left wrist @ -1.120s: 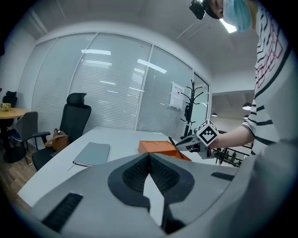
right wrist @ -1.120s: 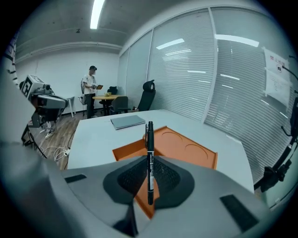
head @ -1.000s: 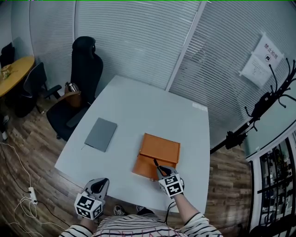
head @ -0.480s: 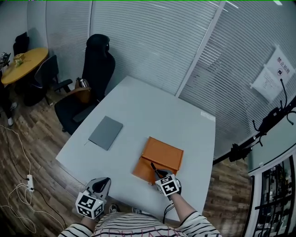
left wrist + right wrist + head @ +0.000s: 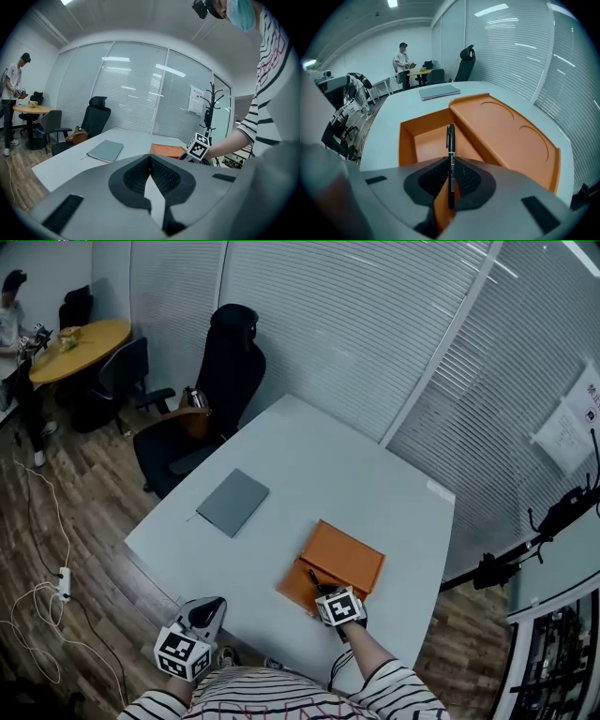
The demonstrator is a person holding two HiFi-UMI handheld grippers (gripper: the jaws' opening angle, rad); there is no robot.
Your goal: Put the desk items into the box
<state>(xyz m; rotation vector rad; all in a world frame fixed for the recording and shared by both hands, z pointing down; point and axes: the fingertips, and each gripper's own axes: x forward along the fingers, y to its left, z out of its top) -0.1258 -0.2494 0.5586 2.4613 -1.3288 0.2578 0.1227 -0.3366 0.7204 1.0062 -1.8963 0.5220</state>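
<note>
Barely shifting, the right gripper (image 5: 451, 185) is still clamping the black pen (image 5: 451, 150) above the open tray of the orange box (image 5: 506, 131), so a release is looking close, while the left gripper (image 5: 151, 174) is hanging closed and empty.

One table (image 5: 366, 479), one orange box (image 5: 345, 563), one grey notebook (image 5: 233, 502), one black pen (image 5: 451, 154), one high-backed black chair (image 5: 223, 381) by the table's left edge, one left gripper (image 5: 150, 157), one right gripper (image 5: 451, 163).
</note>
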